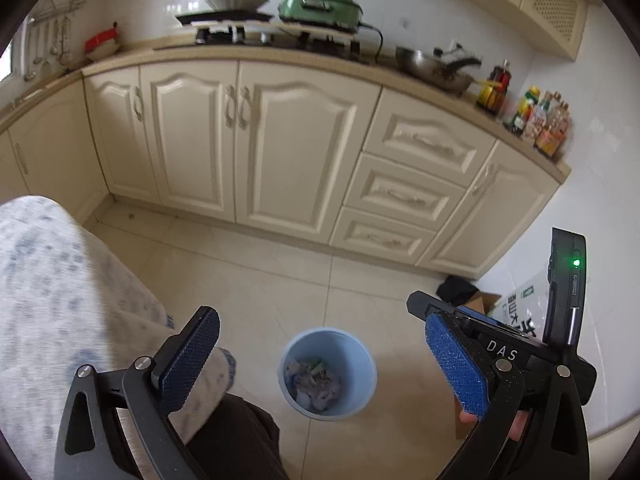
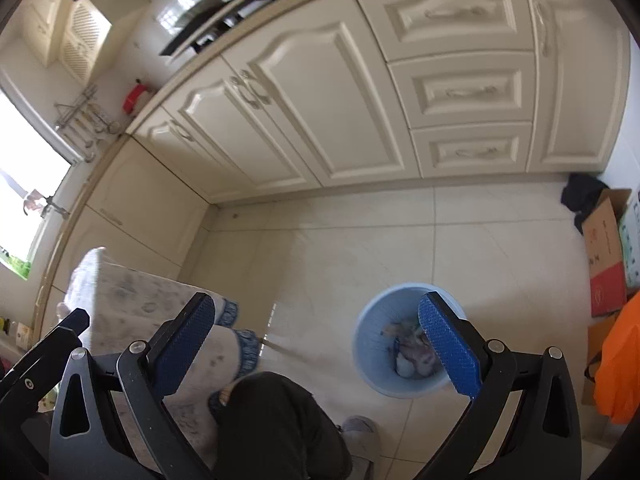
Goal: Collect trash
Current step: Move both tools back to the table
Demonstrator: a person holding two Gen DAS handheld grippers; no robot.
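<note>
**Desk:** Where's the trash, and what are your tongs doing?

**Me:** I'm looking down at a pale blue bin point(image 1: 328, 374) standing upright on the tiled floor point(image 1: 280, 280). Crumpled trash point(image 1: 314, 380) lies in its bottom: greyish paper, mostly, too blurred for me to sort piece from piece. My left tongs point(image 1: 322, 362) are spread wide with nothing between the pads, and the bin shows in the gap between them. My right tongs point(image 2: 316, 350) are just as wide and also empty.

**Desk:** Is either one touching the bin?

**Me:** Not that I can see. In the right wrist view the right-hand blue pad point(image 2: 448, 350) overlaps the bin's rim, but it sits above the bin, nearer the camera. From the left wrist view I can see the right tool point(image 1: 520, 344) to the right of the bin, with fingers point(image 1: 472, 416) wrapped under it.

**Desk:** What else is around the bin?

**Me:** Left of it, a patterned grey-white cloth point(image 1: 60, 280) with a blue trim hangs over something, and a dark trouser leg point(image 2: 276, 428) and a grey slipper point(image 2: 362, 432) are just below the bin in the right view. Beyond the bin stand cream cabinets point(image 1: 260, 140) with a beige surface point(image 1: 420, 80) on top, carrying a green cooker point(image 1: 320, 6), a steel wok point(image 1: 434, 68) and sauce bottles point(image 1: 540, 120). Right of the bin, near the wall, sit cardboard boxes point(image 2: 606, 252), a dark bundle point(image 2: 582, 198) and something orange point(image 2: 620, 364).
</note>
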